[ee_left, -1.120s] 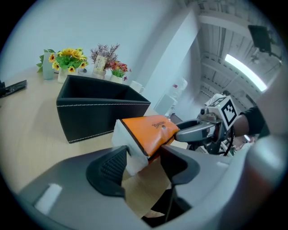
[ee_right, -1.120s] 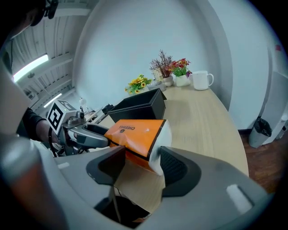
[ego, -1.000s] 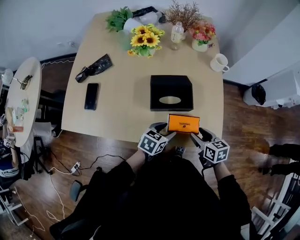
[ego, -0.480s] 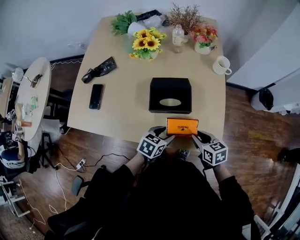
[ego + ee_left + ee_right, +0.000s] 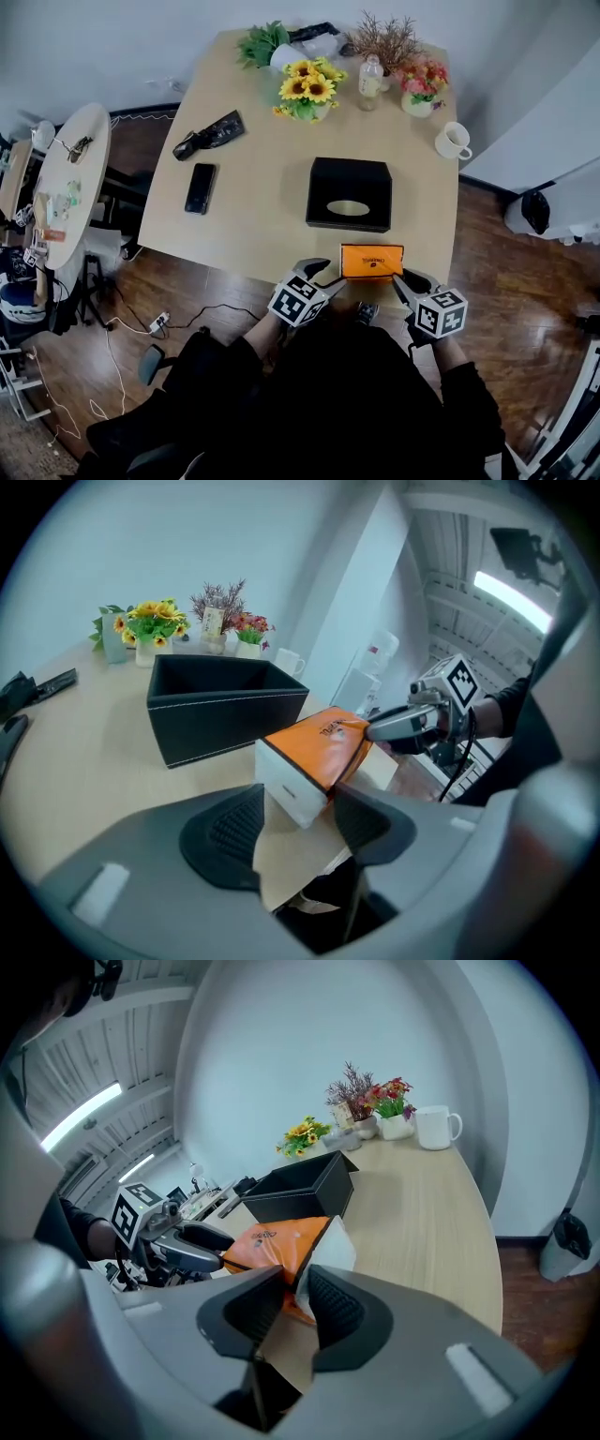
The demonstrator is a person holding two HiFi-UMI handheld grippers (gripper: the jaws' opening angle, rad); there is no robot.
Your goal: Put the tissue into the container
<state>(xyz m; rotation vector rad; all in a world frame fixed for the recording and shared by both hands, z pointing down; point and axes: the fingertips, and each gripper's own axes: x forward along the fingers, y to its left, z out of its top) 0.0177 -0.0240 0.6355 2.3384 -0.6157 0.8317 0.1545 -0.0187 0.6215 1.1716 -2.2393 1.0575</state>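
An orange tissue pack (image 5: 371, 262) with white ends hangs at the near edge of the wooden table (image 5: 253, 216), between my two grippers. My left gripper (image 5: 325, 274) holds its left end: in the left gripper view the white end (image 5: 292, 785) sits wedged between the wide-set pads. My right gripper (image 5: 401, 279) is at the right end, and its jaws are closing with the pack's wrapper (image 5: 281, 1246) pinched between them. The black open-topped container (image 5: 349, 193) stands just beyond the pack, its oval slot showing inside.
A phone (image 5: 200, 187) and a black pouch (image 5: 211, 136) lie at the left of the table. Sunflowers (image 5: 307, 91), a bottle (image 5: 372, 80), potted flowers (image 5: 422, 89) and a white mug (image 5: 454, 141) stand along the far and right edges. A round side table (image 5: 66, 178) is at far left.
The right gripper's jaws have narrowed onto the right end of the pack. The left gripper keeps its hold. The pack stays near the table's front edge.
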